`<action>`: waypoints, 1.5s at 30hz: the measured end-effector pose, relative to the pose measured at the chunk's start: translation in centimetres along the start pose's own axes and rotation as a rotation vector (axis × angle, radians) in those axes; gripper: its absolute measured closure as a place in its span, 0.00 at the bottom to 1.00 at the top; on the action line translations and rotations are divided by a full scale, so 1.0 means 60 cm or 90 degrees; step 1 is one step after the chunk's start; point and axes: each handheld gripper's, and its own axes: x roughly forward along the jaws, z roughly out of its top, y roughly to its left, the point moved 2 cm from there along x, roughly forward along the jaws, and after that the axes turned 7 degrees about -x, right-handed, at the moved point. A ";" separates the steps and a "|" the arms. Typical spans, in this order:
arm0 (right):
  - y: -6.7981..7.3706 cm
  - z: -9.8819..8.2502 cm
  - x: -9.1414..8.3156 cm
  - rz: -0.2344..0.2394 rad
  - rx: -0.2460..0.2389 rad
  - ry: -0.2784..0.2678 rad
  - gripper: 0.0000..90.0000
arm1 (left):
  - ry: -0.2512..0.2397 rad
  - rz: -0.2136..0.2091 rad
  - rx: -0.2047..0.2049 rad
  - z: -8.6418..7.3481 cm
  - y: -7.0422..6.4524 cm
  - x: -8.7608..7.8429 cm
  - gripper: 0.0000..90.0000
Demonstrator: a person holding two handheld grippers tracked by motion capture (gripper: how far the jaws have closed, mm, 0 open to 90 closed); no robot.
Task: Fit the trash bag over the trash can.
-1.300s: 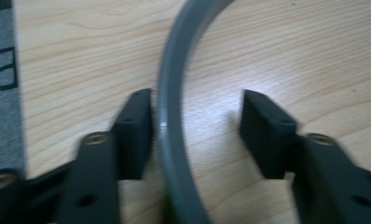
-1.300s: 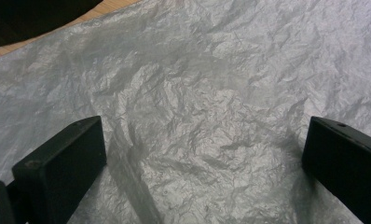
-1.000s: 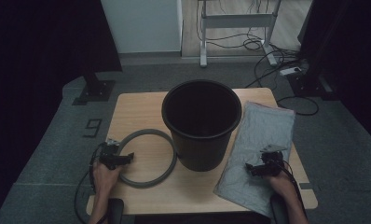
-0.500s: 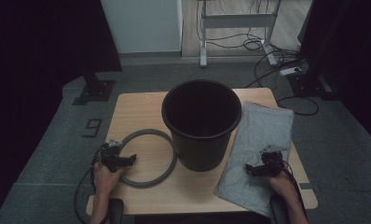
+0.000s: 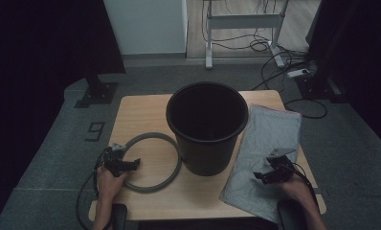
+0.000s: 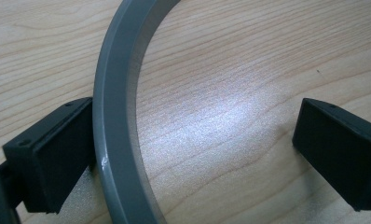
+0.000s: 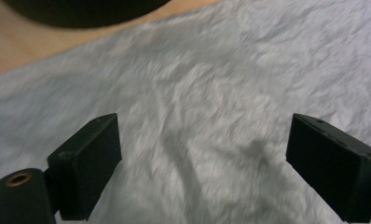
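A grey plastic ring [image 5: 151, 136] lies flat on the wooden table [image 5: 140, 110], left of a black bucket [image 5: 207, 129]. My left gripper [image 5: 131, 164] sits at the ring's near-left arc. Its jaws have just been opening and now stand wide. In the left gripper view the ring [image 6: 113, 116] runs between the jaws of the left gripper [image 6: 193, 135], close against the left pad and far from the right one. My right gripper [image 5: 263, 176] hovers low over a crinkled grey bag [image 5: 270, 134]. The jaws of the right gripper [image 7: 207, 140] have just been closing, with the bag [image 7: 211, 93] spread beneath them, ungripped.
The bucket stands upright mid-table, between the two hands, its base [image 7: 81, 9] just beyond the bag. Cables trail from both grippers over the near table edge. A metal stand [image 5: 241, 28] and floor cables lie beyond the table.
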 end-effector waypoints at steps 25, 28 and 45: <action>-0.024 -0.016 0.015 -0.025 0.101 0.012 0.16 | 0.001 0.001 -0.001 0.000 -0.001 0.000 0.00; -0.032 -0.018 0.011 -0.033 0.084 0.028 0.19 | 0.001 0.001 -0.001 0.000 -0.001 0.000 0.00; -0.023 -0.006 0.000 0.000 0.016 0.067 0.94 | 0.002 0.000 0.001 -0.001 -0.001 0.000 0.00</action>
